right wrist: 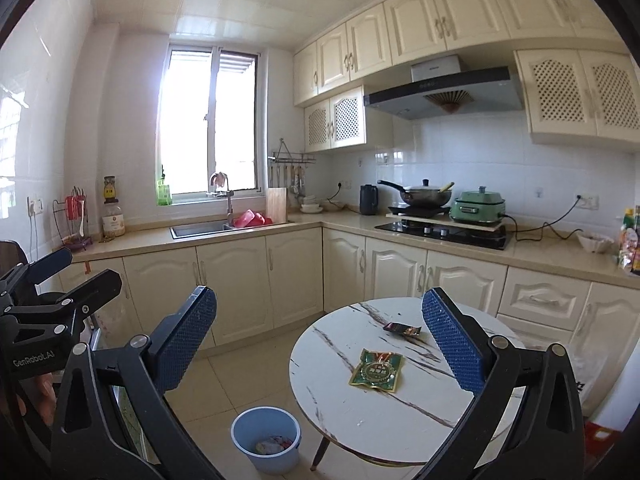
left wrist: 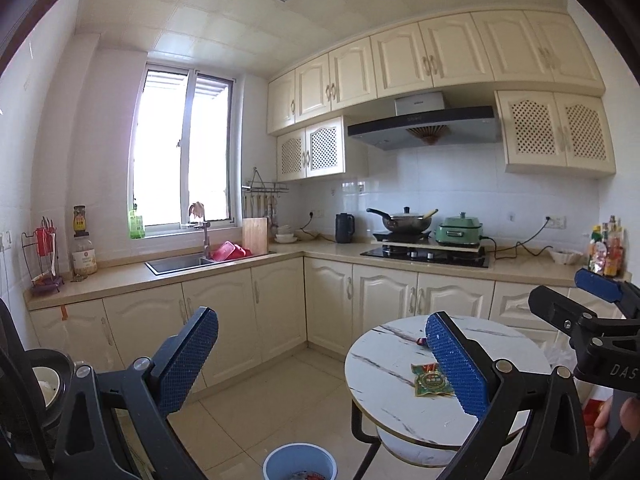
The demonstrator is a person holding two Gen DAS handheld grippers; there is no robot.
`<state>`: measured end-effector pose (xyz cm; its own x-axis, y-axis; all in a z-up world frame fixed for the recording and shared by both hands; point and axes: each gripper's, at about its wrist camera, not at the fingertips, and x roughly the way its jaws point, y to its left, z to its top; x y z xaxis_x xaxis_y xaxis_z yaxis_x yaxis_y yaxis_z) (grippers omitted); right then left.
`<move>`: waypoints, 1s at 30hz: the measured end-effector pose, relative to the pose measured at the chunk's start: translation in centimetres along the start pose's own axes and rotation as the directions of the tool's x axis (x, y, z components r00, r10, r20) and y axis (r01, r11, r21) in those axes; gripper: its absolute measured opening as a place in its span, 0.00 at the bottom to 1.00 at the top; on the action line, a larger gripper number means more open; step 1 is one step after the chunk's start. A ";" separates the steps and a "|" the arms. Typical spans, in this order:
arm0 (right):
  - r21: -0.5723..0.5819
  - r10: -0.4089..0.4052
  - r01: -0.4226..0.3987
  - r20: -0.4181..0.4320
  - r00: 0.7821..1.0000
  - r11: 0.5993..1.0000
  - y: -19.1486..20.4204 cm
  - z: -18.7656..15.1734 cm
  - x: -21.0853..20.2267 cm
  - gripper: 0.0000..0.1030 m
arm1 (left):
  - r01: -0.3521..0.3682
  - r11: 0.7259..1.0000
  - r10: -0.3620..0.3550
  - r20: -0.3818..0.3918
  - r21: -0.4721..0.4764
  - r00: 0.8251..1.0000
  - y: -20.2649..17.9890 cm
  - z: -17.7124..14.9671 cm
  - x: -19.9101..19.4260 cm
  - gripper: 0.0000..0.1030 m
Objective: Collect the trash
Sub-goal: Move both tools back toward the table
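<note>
Above the near kitchen floor, left gripper and right gripper jaws wide apart and empty, green snack packet flat on round marble desk, dark wrapper farther back, blue bin left of desk holding trash.

home kitchen: sink, stove, range hood, cabinets.

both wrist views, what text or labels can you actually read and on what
"GenRobot.AI": on the left tool's black body, seen in the right wrist view.
"DAS": on the right tool's black body, cut off at the left wrist frame edge.
Green wrapper on the round marble table: print on it, too blurred to read.
Dark wrapper: unreadable.
Range hood brand mark: too small.
Jar and bottle labels by the sink: blurred.
</note>
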<state>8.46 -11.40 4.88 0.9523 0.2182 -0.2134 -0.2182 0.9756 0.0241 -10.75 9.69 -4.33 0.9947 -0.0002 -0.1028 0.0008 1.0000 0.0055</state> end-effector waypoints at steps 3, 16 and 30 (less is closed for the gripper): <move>0.005 0.000 0.000 -0.003 1.000 1.000 -0.2 -0.2 0.3 1.00 | 0.002 1.000 -0.002 -0.004 0.002 1.000 0.2 0.7 0.5 0.99; 0.013 -0.018 0.018 -0.030 0.999 1.000 -2.0 -1.4 1.6 1.00 | 0.018 1.000 -0.017 -0.041 0.017 0.999 1.3 1.0 2.3 0.99; 0.090 -0.131 0.156 -0.231 0.964 0.984 -13.2 -6.2 9.0 1.00 | 0.168 0.985 -0.170 -0.374 -0.039 0.912 -4.8 -2.8 17.8 0.99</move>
<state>18.63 -22.47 -3.45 0.8972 0.0766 -0.4349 -0.0469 0.9958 0.0788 6.72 4.88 -8.95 0.8684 -0.1682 -0.4664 0.1638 0.9852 -0.0504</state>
